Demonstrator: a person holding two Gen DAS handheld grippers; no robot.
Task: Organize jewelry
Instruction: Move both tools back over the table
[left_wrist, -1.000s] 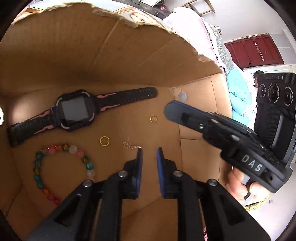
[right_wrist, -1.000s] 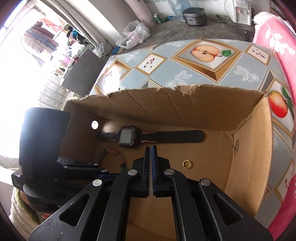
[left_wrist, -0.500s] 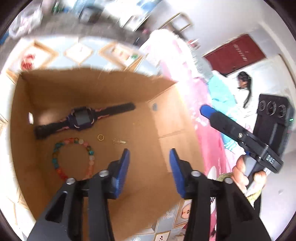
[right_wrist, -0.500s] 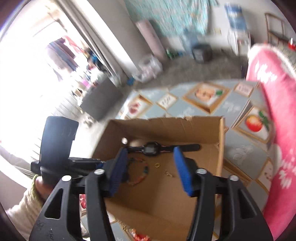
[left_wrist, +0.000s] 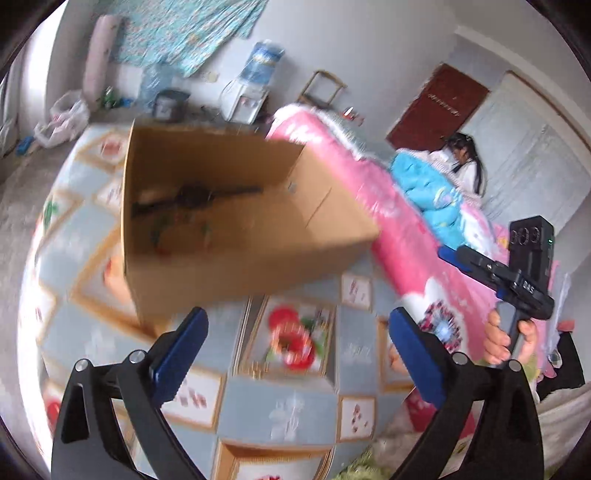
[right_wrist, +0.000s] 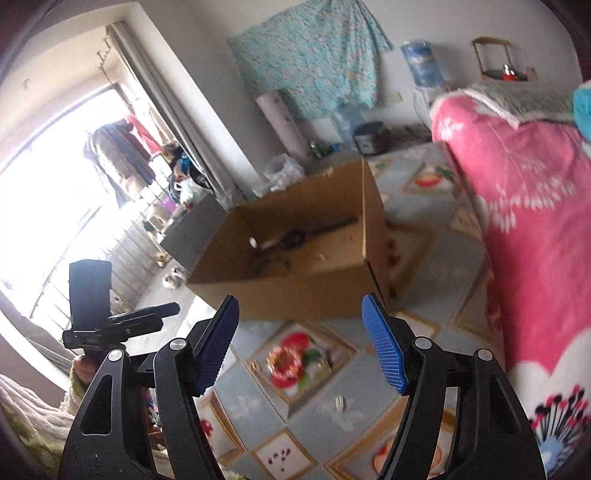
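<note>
While both tongs (left_wrist: 297, 345) (right_wrist: 300, 341) gape empty, the blurred watch (left_wrist: 192, 194), seemingly, lies beyond them.

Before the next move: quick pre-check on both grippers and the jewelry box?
1. Left gripper empty, fingers apart after just opening: ok.
2. Right gripper empty, fingers apart after just opening: ok.
3. Both grippers outside the cardboard box: ok.
4. Watch lying on the box floor: ok.
5. Bead bracelet in the box: ok, though blurred.
6. Small rings and chain in the box: cannot tell, too blurred.
</note>
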